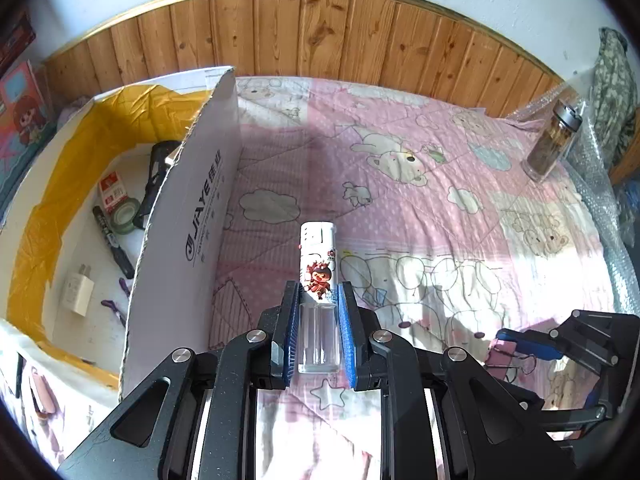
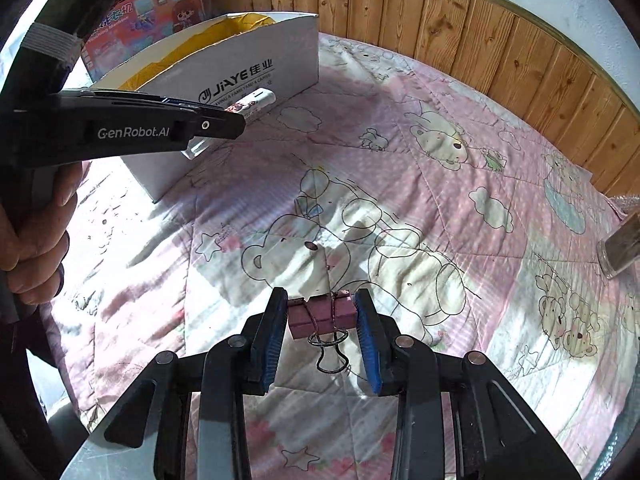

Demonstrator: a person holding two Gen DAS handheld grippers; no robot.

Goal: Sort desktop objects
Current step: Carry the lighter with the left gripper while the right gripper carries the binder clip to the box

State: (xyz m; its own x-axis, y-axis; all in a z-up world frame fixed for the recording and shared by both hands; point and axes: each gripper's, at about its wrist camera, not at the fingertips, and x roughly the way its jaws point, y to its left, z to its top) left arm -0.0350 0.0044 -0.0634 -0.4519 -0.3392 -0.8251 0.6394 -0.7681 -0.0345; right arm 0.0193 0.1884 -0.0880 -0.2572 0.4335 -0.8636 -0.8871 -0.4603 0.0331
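My left gripper (image 1: 319,292) is shut on a white lighter (image 1: 318,268) with a red cartoon figure and a clear lower body; it sticks up between the blue pads, above the pink quilt. The same lighter (image 2: 256,105) shows in the right wrist view, held near the white cardboard box (image 2: 256,68). My right gripper (image 2: 321,300) is shut on a pink binder clip (image 2: 322,314) with black wire handles, lifted over the quilt. In the left wrist view the right gripper (image 1: 520,346) appears at the lower right with the pink clip (image 1: 506,354) in it.
The open white box (image 1: 192,208) with yellow lining stands at the left and holds a charger (image 1: 77,292), a marker (image 1: 112,240), a tape roll (image 1: 126,216) and other items. A glass bottle (image 1: 554,140) stands at the far right. Wood panelling (image 1: 320,32) backs the bed.
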